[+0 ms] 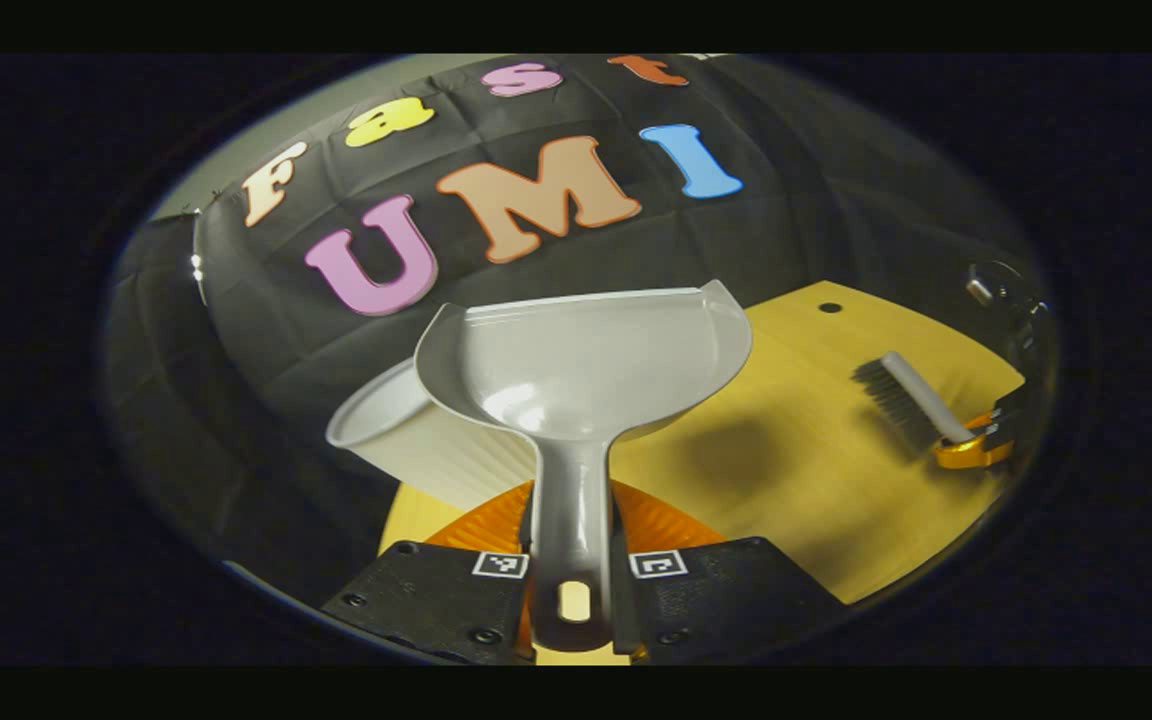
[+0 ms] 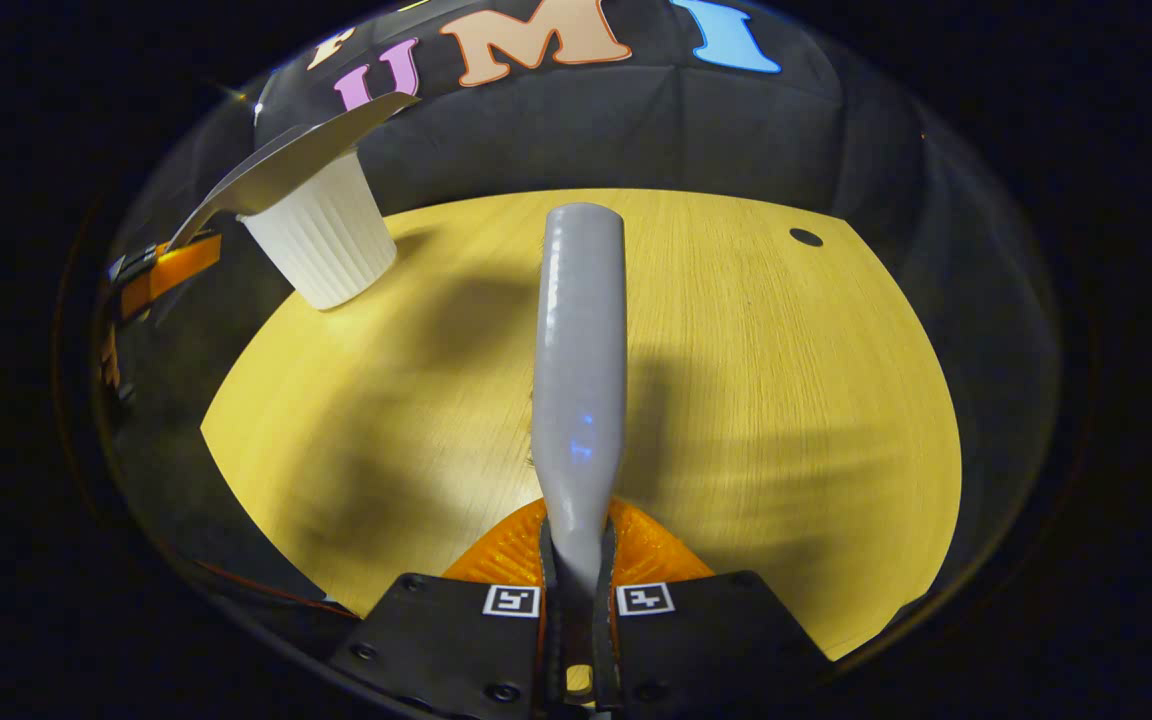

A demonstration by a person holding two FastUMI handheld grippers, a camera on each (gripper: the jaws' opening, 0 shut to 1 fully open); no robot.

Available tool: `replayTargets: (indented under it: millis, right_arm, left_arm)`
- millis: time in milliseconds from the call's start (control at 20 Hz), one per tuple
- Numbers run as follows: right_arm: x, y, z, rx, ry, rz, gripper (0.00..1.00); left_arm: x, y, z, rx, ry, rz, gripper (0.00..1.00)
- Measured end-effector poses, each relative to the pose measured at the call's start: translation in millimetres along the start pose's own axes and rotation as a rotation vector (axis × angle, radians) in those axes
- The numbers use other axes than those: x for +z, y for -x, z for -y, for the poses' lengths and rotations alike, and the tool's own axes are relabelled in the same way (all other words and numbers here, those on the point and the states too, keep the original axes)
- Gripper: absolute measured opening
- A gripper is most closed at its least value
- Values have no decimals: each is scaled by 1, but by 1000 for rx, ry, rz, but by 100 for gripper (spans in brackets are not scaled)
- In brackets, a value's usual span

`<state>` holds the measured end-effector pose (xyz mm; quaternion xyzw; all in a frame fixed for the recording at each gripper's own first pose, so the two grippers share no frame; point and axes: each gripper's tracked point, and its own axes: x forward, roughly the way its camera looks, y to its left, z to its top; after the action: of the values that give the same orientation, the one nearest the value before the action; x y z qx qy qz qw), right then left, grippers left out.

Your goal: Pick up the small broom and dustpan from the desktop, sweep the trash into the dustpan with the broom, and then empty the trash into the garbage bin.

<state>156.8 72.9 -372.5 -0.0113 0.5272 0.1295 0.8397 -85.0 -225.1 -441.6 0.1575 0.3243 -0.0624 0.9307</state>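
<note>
Your left claw [image 1: 572, 590] is pinching the handle of the grey dustpan [image 1: 586, 365], both fingers pressed against its sides near the hanging slot. Your right claw [image 2: 576, 610] is pressed together on the handle of the small broom [image 2: 579, 370], which runs straight out ahead of it over the counter [image 2: 786, 400].

That yellow wood-grain counter is the largest thing before you, with a small dark hole [image 2: 806, 237] near its far edge. Next in size, the white ribbed garbage bin [image 2: 321, 245] stands at the counter's left edge in the right gripper view. From the left gripper view the bin [image 1: 406, 440] sits just behind and below the dustpan, whose scoop is raised over its rim with the open edge pointing away from you. The right gripper view shows the same dustpan [image 2: 286, 165] tilted across the bin's top.

In the left gripper view you can see the broom [image 1: 911, 400] off to the right, bristles down above the counter, held by your other claw [image 1: 976, 448].

No brand or readable writing shows on the dustpan, broom or bin; the square markers on each claw carry only a coded pattern.
</note>
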Motion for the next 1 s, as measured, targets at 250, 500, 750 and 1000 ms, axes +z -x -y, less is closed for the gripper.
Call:
replayTargets:
  millis: [250, 500, 750, 1000]
  right_arm:
    - [-22, -4, 2, -102, -30, -129, 13]
    - [-25, 2, 5, -153, 10, -250, 13]
    - [-29, 7, 7, -151, 30, -310, 20]
    - [-25, 15, 18, -131, 52, -289, 60]
  left_arm:
    - [-88, -17, 58, -99, 61, -231, 22]
    - [-123, -14, 63, -96, 81, -377, 23]
    - [-117, -10, 66, -132, 129, -437, 24]
    - [-101, -12, 66, -135, 109, -354, 40]
